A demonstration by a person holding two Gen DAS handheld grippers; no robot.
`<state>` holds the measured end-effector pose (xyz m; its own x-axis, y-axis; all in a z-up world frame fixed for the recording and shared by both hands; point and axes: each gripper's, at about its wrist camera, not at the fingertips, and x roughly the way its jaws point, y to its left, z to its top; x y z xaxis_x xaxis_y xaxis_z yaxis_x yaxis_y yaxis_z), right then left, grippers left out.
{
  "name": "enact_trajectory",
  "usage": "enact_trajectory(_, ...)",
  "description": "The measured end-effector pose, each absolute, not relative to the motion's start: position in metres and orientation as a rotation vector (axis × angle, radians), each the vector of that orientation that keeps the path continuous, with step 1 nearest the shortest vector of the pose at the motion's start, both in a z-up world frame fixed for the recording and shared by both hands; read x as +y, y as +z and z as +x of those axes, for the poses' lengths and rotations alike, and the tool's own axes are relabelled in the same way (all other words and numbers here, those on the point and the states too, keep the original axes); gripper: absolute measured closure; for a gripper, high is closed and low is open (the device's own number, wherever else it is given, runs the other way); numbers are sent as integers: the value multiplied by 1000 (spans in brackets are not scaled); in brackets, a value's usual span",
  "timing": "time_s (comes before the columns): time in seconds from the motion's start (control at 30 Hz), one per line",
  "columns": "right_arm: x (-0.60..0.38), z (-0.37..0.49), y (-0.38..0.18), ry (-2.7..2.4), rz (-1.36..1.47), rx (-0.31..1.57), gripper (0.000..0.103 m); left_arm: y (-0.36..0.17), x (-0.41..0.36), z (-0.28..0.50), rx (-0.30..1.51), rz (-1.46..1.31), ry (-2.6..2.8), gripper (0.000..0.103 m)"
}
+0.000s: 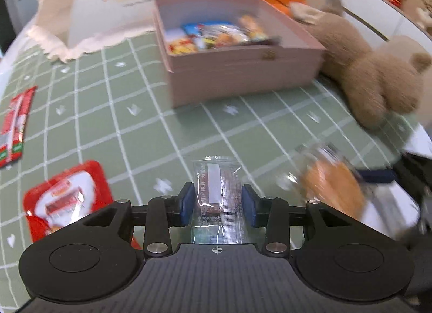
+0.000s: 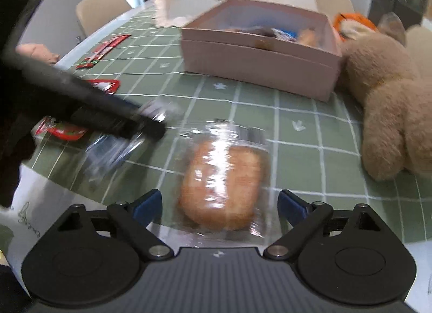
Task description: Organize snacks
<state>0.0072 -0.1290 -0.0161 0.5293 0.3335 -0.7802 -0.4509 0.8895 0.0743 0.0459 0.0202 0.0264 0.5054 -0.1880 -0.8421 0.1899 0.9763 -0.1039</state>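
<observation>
The right tongs (image 2: 219,205) stand wide around the clear-wrapped orange bread bun (image 2: 224,180) lying near on the green checked desk (image 2: 297,113), while the left tongs (image 1: 218,202) half-open frame a small transparent sachet (image 1: 216,191); the bun seems light, soft, slippery, so grip its middle gently.
</observation>
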Motion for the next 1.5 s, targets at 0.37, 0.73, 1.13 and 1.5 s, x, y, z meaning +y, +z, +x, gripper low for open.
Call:
enact_trajectory(0.37,-140,25,1,459,-147,881,18,26,21,23,1083,-90,-338,61)
enact_trajectory(0.73,-164,35,50,433,-11,815,47,28,11,35,1067,-58,-314,62)
enact_trajectory(1.13,-193,32,70,287,8,755,47,98,29,73,833,-273,-361,87)
enact_trajectory(1.5,-184,19,32,272,-72,848,47,30,-49,15,1007,184,-460,80)
